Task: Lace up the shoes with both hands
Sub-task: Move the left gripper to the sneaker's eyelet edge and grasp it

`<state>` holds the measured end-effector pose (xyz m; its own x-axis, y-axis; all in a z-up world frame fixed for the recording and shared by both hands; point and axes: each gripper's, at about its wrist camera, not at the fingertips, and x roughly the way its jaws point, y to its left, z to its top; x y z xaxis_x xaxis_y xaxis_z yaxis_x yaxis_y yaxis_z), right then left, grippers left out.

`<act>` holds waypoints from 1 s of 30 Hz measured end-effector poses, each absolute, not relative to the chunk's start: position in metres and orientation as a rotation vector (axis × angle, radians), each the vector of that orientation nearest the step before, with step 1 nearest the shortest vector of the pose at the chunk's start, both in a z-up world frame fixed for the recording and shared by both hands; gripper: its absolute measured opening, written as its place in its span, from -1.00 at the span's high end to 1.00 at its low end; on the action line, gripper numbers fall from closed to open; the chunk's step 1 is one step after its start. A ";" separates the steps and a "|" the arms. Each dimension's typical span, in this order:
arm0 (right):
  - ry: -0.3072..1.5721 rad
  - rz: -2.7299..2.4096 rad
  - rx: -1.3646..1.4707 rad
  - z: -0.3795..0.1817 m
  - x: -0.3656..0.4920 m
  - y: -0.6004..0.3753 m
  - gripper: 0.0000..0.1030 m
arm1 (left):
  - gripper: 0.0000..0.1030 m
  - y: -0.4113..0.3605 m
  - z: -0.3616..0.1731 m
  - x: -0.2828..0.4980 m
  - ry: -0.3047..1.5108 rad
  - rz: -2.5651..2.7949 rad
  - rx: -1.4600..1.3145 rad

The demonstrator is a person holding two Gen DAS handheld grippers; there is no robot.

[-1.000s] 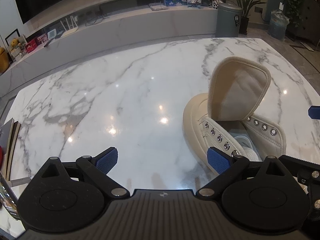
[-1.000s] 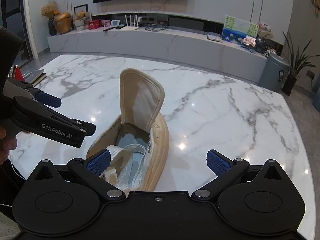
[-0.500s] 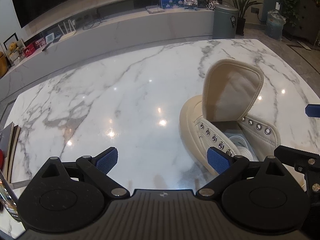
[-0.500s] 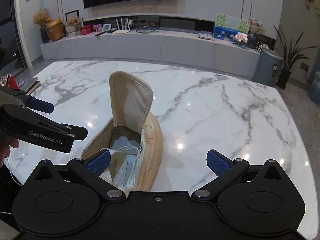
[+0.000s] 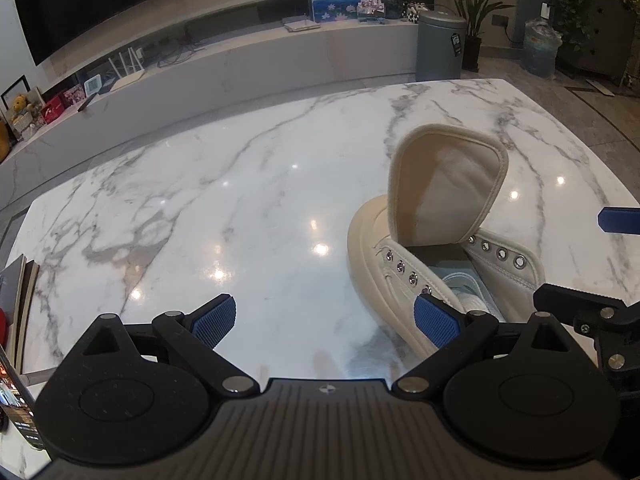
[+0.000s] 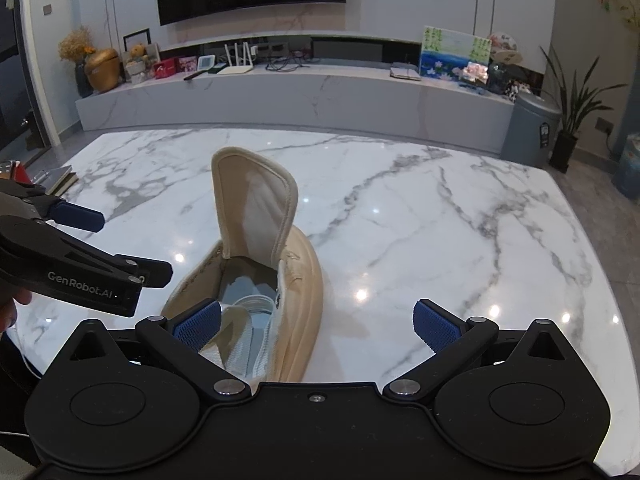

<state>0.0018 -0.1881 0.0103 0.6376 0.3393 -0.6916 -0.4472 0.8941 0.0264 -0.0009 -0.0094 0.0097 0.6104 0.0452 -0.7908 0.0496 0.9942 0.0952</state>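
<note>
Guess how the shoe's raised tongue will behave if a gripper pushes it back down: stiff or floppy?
The tongue stands upright unsupported, so it is probably padded and semi-stiff, likely to spring back. The shoe looks unlaced with empty eyelets, so nothing would hold it down. On the glossy marble table the shoe may slide.

Cream high-top shoe (image 5: 372, 248), unlaced, standing upright on its sole on the white marble bench (image 5: 240, 200). Tongue (image 5: 444, 184) pulled up and forward, standing erect. Metal eyelets (image 5: 400, 266) empty along both flaps. White shoelace (image 6: 250, 322) bundled inside the opening.
</note>
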 end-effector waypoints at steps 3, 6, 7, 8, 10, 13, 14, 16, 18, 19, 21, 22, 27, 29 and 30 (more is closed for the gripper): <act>0.756 0.459 -0.168 0.010 0.001 -0.186 -0.99 | -0.89 -0.011 0.010 -0.001 0.914 -0.009 0.109; 0.758 0.462 -0.181 0.010 0.001 -0.184 -0.99 | -0.88 -0.013 0.011 -0.001 0.914 -0.013 0.110; 0.759 0.462 -0.183 0.010 0.001 -0.184 -0.99 | -0.88 -0.013 0.010 -0.001 0.915 -0.015 0.111; 0.760 0.462 -0.184 0.010 0.001 -0.184 -0.99 | -0.88 -0.013 0.010 0.000 0.915 -0.016 0.112; 0.760 0.464 -0.185 0.010 0.001 -0.184 -0.99 | -0.88 -0.016 0.010 0.000 0.916 -0.016 0.116; 0.759 0.464 -0.188 0.010 0.000 -0.185 -0.99 | -0.88 -0.017 0.010 0.000 0.917 -0.020 0.119; 0.759 0.464 -0.189 0.010 0.000 -0.185 -0.99 | -0.88 -0.017 0.010 0.000 0.917 -0.021 0.120; 0.761 0.464 -0.191 0.009 0.000 -0.184 -0.99 | -0.88 -0.018 0.010 -0.001 0.917 -0.023 0.121; 0.762 0.466 -0.193 0.009 0.000 -0.184 -0.99 | -0.88 -0.018 0.010 0.000 0.918 -0.024 0.122; 0.762 0.468 -0.193 0.009 0.000 -0.184 -0.99 | -0.88 -0.018 0.009 -0.001 0.918 -0.024 0.122; 0.762 0.471 -0.194 0.010 0.000 -0.184 -0.99 | -0.88 -0.018 0.009 -0.001 0.919 -0.024 0.123; 0.762 0.472 -0.195 0.010 0.000 -0.184 -0.99 | -0.88 -0.019 0.009 -0.001 0.919 -0.025 0.124; 0.762 0.475 -0.196 0.010 -0.001 -0.184 -0.99 | -0.88 -0.019 0.009 -0.001 0.920 -0.025 0.127; 0.759 0.476 -0.195 0.009 -0.002 -0.184 -0.99 | -0.88 -0.020 0.009 -0.001 0.920 -0.026 0.128; 0.758 0.477 -0.195 0.009 -0.002 -0.184 -0.99 | -0.88 -0.020 0.009 0.000 0.920 -0.026 0.128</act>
